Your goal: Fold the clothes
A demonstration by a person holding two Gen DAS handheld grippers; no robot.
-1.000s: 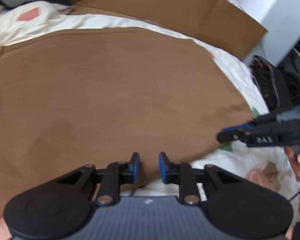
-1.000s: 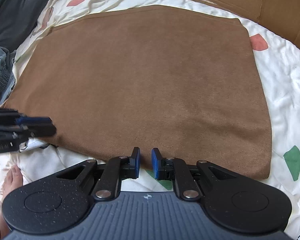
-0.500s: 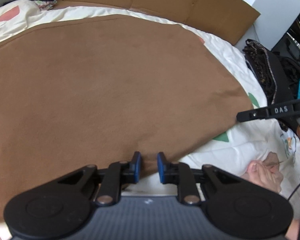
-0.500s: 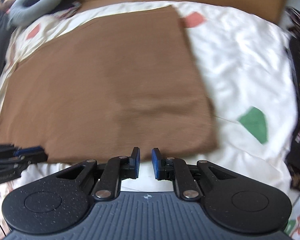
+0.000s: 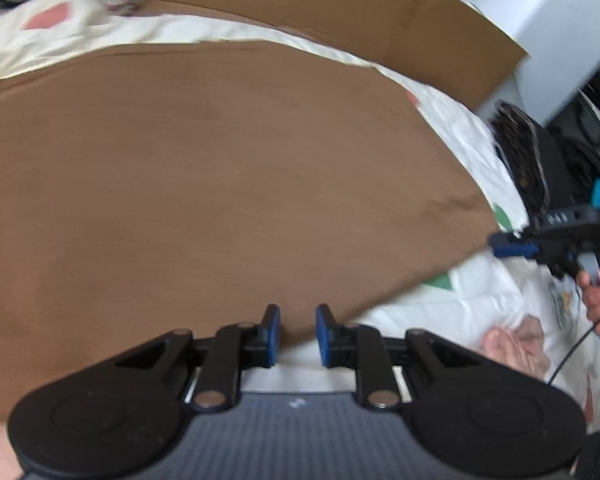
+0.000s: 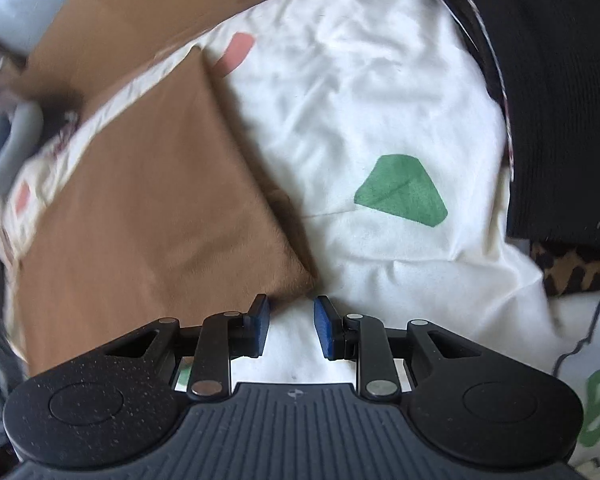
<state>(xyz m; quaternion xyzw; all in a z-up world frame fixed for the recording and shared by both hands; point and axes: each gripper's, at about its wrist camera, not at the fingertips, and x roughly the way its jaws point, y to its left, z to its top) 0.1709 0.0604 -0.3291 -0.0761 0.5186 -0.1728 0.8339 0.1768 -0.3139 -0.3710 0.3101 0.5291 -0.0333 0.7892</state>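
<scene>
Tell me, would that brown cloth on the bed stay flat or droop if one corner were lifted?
The brown cloth would probably droop: it lies limp and flat on the bedsheet. Its fuzzy nap suggests the pads could grip it. It looks folded double, so layers might separate.

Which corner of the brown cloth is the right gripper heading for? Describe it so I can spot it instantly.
On the white patterned bedsheet lies the flat brown cloth. Its near right corner sits just ahead of the right gripper, whose empty jaws are opening. It is the corner nearest the green patch.

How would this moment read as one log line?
flat brown cloth: on patterned white sheet | right hand-held gripper: opening at its corner, empty | left hand-held gripper: empty
</scene>
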